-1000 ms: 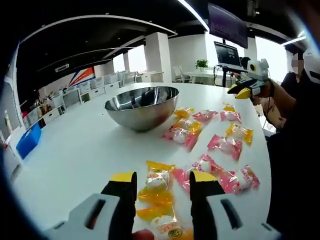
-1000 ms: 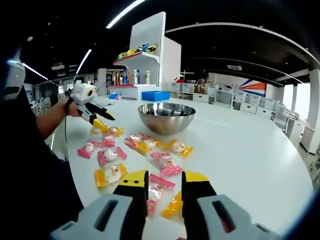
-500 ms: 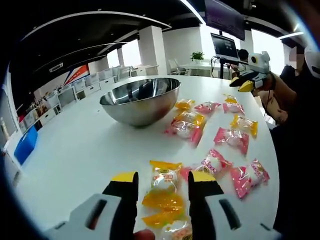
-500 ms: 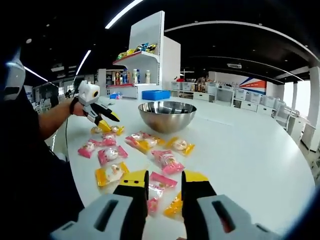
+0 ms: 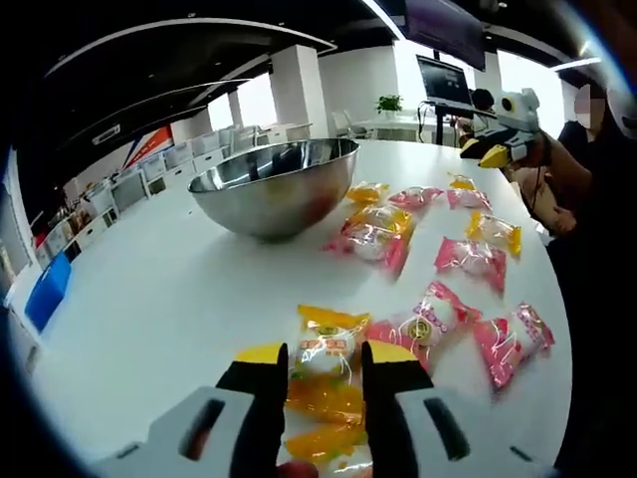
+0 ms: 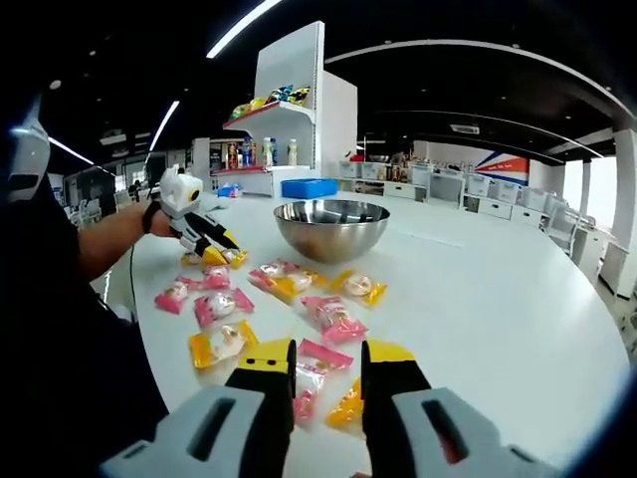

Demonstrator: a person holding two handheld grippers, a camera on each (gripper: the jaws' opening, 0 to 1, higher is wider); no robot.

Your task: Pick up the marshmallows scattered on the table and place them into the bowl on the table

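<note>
A steel bowl (image 5: 274, 184) (image 6: 331, 229) stands on the white table (image 5: 149, 289) (image 6: 498, 299). Several wrapped marshmallows, pink and yellow, lie scattered beside it. In the left gripper view my left gripper (image 5: 325, 353) is open, its jaws narrowed around a yellow marshmallow packet (image 5: 323, 342); pink packets (image 5: 423, 324) lie just right of it. The left gripper (image 6: 214, 254) also shows in the right gripper view, tips down by a yellow packet. My right gripper (image 6: 328, 351) is open, with a pink packet (image 6: 314, 373) and an orange one (image 6: 346, 408) lying between its jaws; it (image 5: 488, 154) hovers past the far packets.
A person's dark sleeve (image 6: 60, 329) borders the table's left side in the right gripper view. Behind the bowl stand a white shelf unit (image 6: 294, 110) and a blue box (image 6: 309, 189). A blue bin (image 5: 45, 294) sits beyond the table edge. The table right of the bowl is bare.
My left gripper has moved forward and down over the yellow packet, and its jaws have narrowed. The right gripper's view has barely shifted and its jaws keep the same gap.
</note>
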